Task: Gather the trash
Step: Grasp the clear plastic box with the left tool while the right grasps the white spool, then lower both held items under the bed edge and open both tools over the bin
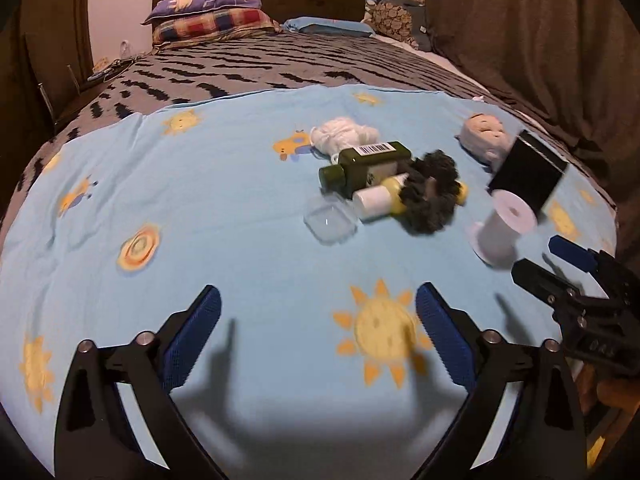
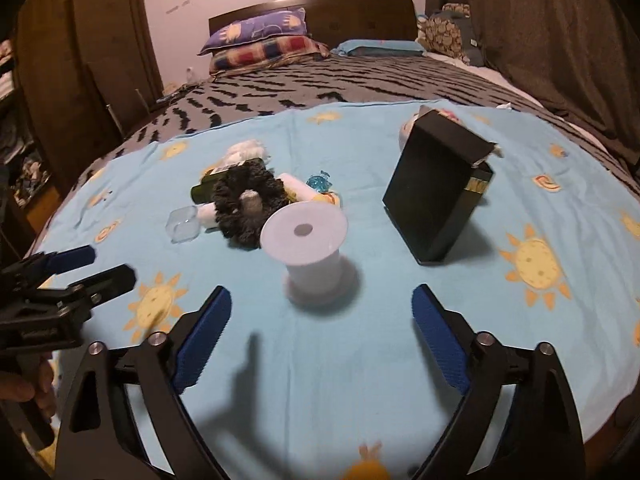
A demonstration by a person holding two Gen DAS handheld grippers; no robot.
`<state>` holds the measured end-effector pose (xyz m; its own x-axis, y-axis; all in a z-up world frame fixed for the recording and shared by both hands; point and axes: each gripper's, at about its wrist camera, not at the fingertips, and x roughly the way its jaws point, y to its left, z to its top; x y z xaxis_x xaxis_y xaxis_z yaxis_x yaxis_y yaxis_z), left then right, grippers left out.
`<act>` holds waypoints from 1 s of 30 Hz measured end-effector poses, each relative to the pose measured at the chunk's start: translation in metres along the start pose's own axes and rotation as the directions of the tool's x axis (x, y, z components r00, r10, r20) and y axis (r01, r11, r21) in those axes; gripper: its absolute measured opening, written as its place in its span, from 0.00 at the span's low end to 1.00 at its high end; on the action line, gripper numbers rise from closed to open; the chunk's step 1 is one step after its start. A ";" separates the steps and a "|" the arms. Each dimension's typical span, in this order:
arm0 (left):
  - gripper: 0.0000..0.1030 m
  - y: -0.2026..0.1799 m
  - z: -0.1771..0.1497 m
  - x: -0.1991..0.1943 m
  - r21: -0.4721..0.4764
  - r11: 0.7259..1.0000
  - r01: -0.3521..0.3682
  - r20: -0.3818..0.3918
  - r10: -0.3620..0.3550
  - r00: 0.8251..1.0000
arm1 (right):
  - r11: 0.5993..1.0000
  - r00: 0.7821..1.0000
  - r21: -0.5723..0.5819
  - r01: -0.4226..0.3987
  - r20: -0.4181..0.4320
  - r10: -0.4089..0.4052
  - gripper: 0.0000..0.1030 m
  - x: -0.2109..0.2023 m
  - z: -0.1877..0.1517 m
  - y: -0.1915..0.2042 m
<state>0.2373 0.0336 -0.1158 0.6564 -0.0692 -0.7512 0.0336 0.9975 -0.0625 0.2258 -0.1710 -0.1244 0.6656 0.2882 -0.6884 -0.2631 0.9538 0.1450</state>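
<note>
Approaching with both jaws spread wide and empty: left gripper [image 1: 318,332] lined up toward the clutter pile, right gripper [image 2: 320,332] just short of the white plastic spool [image 2: 306,254]. Best closed across the spool's smooth round barrel, below its flat flange. Beyond: glossy green bottle [image 1: 370,166], fuzzy dark scrunchie [image 1: 434,196], clear lid [image 1: 330,220], rigid black box [image 2: 436,188] on soft blue sheet [image 1: 200,200].
</note>
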 end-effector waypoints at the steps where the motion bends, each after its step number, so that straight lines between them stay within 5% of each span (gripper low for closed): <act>1: 0.84 0.000 0.005 0.007 0.000 1.000 0.001 -0.005 -0.001 1.000 | 1.000 1.000 -0.002 -0.007 -0.004 0.007 0.84 0.005 0.002 0.001; 8: 0.69 -0.001 0.023 0.046 -0.013 1.000 0.004 -0.040 -0.004 0.999 | 1.000 0.999 -0.015 -0.027 -0.022 0.027 0.70 0.023 0.011 0.006; 16: 0.51 -0.004 0.040 0.069 -0.019 1.000 0.014 -0.052 -0.015 0.999 | 1.000 0.999 -0.014 -0.028 -0.034 0.027 0.64 0.035 0.013 0.006; 19: 0.39 -0.004 0.041 0.070 -0.021 1.000 0.021 -0.051 -0.022 0.998 | 1.000 0.999 -0.016 -0.024 -0.037 0.024 0.47 0.038 0.015 0.006; 29: 0.38 -0.007 0.019 0.043 0.014 1.000 0.014 -0.047 -0.013 0.999 | 1.000 1.000 -0.020 -0.014 -0.027 0.013 0.42 0.020 0.006 0.005; 30: 0.38 -0.009 0.015 0.038 0.021 1.000 0.016 -0.048 -0.015 0.999 | 1.000 1.000 -0.019 -0.013 -0.025 0.013 0.34 0.016 0.005 0.004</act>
<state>0.2730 0.0222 -0.1341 0.6188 -0.0851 -0.7809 0.0603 0.9963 -0.0608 0.2382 -0.1620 -0.1311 0.6446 0.2981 -0.7040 -0.2849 0.9482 0.1406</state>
